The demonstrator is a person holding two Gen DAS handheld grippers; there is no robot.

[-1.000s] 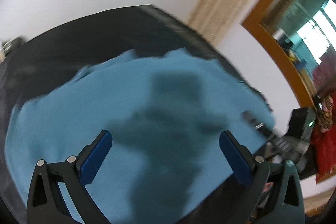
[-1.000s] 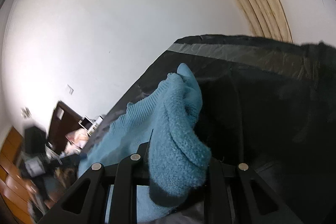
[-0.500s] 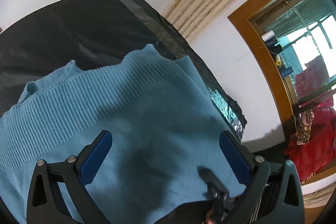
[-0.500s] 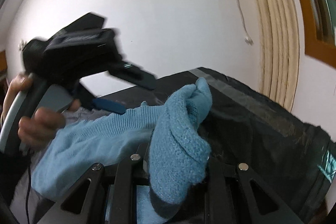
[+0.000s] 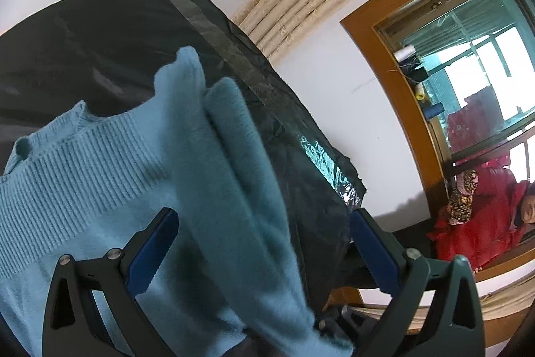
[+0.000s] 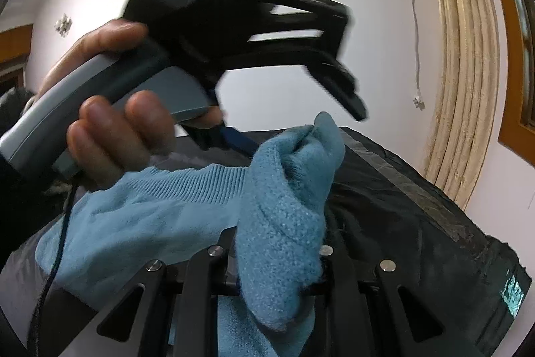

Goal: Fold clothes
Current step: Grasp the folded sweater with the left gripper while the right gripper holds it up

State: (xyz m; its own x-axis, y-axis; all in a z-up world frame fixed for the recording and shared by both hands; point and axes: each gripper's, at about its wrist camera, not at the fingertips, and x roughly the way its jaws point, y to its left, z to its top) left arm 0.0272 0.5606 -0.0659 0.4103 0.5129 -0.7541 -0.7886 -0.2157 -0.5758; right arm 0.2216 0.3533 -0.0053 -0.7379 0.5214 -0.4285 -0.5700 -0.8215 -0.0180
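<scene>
Light-blue knit sweater (image 5: 110, 176), ribbed hem, fuzzy; lies on black-covered worktop (image 5: 100, 35), one bunched fold lifted; right gripper (image 6: 277, 263) fingers clenched on that fold; left gripper (image 5: 264, 243) fingers spread wide, grasping nothing, above sweater; hand (image 6: 110, 109) holds its handle.

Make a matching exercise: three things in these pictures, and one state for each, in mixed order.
Things:
1. left gripper
2. right gripper
3. light blue knitted sweater

States:
A. jaws shut on a bunched fold of knit
B. partly lying on the black plastic-covered table
C. jaws wide apart, pressing nothing

Pairs: 1-C, 2-A, 3-B
</scene>
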